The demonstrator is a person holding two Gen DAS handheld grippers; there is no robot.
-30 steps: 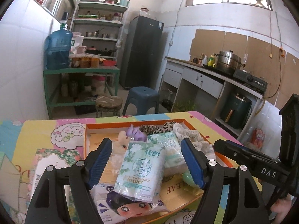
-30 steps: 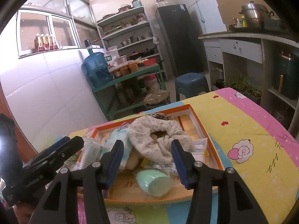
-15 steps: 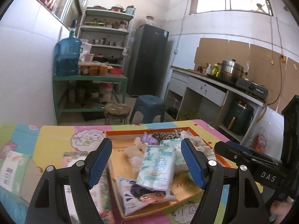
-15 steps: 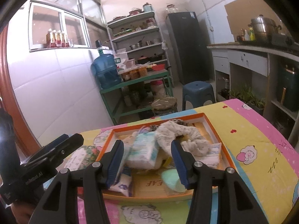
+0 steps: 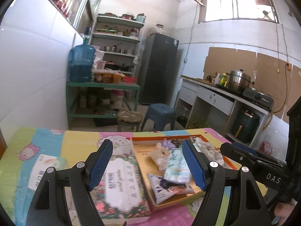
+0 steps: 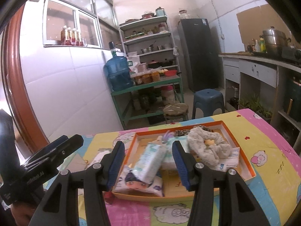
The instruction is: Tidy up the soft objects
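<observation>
We held both sets of jaws spread and empty above the tabletop; the floral tissue pack (image 5: 120,184) lay outside the orange tray (image 5: 190,200), directly under the left gripper (image 5: 148,166), long axis pointing away, nearer it than the right gripper (image 6: 148,164).

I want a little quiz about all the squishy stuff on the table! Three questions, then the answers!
1. True or false: the orange cardboard tray is empty.
2. What lies on the cartoon-girl tissue pack? A) pale green tissue pack B) a spoon C) a shoe
3. Fill in: the flowery tissue pack lies ____ the tray.

Key: 1 false; 2 A; 3 outside, beside it. Both the left gripper and the right gripper are open, holding nothing.
</observation>
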